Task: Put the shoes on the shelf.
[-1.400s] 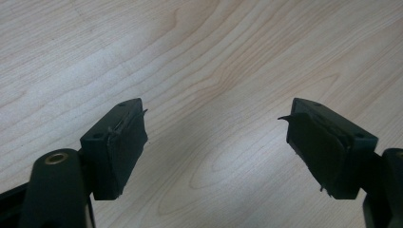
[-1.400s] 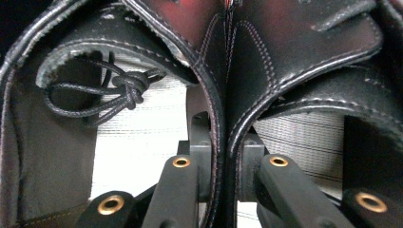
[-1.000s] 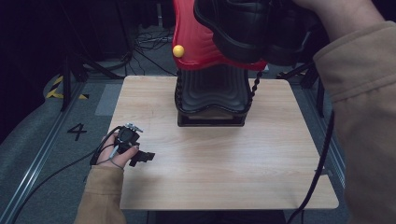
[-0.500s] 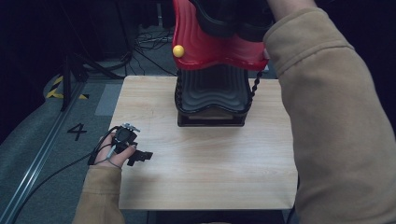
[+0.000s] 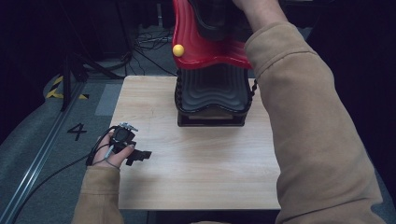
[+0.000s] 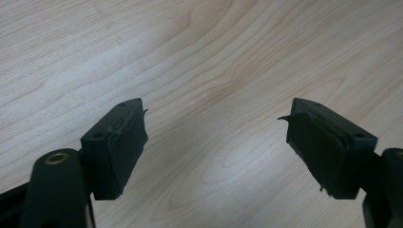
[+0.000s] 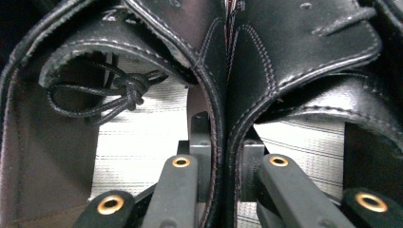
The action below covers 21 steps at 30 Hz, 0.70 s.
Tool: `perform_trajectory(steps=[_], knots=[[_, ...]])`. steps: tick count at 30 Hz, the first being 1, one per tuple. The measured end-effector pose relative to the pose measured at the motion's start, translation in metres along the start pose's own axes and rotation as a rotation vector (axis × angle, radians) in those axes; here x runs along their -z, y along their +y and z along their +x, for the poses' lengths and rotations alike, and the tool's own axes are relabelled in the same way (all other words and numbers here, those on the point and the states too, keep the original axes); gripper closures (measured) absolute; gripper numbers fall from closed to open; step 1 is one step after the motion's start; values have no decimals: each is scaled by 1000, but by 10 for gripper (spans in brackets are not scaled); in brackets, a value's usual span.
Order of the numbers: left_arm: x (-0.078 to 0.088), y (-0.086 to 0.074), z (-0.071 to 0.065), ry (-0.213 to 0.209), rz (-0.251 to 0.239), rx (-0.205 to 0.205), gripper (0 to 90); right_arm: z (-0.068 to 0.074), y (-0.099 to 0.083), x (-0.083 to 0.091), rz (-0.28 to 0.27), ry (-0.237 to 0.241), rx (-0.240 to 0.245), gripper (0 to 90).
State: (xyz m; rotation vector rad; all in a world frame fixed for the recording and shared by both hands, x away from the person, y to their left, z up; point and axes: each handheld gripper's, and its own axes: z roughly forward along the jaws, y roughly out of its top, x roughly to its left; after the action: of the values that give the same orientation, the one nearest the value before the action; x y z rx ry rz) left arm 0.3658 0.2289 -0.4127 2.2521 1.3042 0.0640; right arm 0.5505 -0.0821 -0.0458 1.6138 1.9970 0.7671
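Since the earlier frame, the right arm's sleeve [image 5: 313, 140] was swung from the right edge further into the frame. A pair of black shoes [image 7: 228, 71] was held at the top centre, above a red and black stand [image 5: 210, 79] at the table's [image 5: 196, 186] far edge. Their inner walls were pinched together by the right gripper [image 7: 227, 166]. Because only thin leather was caught, one shoe could slip out or knock the stand. The left gripper [image 6: 216, 147] rested spread and empty at the lower left.
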Motion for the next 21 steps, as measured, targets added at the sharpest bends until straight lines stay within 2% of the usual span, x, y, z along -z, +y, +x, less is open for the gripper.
perform_trajectory(steps=[5, 10, 14, 21], knots=[[-1, 0, 0, 3, 5, -6, 217, -3, -9, -14, -10, 9, -19, 813], [-1, 1, -1, 1, 7, -6, 217, 1, -18, -30, -21, 10, -22, 810], [-1, 1, -1, 1, 8, -10, 217, 4, -21, -35, -38, 16, -33, 809], [-2, 1, -2, 2, 10, -12, 217, 9, -25, -41, -47, -12, -19, 795]])
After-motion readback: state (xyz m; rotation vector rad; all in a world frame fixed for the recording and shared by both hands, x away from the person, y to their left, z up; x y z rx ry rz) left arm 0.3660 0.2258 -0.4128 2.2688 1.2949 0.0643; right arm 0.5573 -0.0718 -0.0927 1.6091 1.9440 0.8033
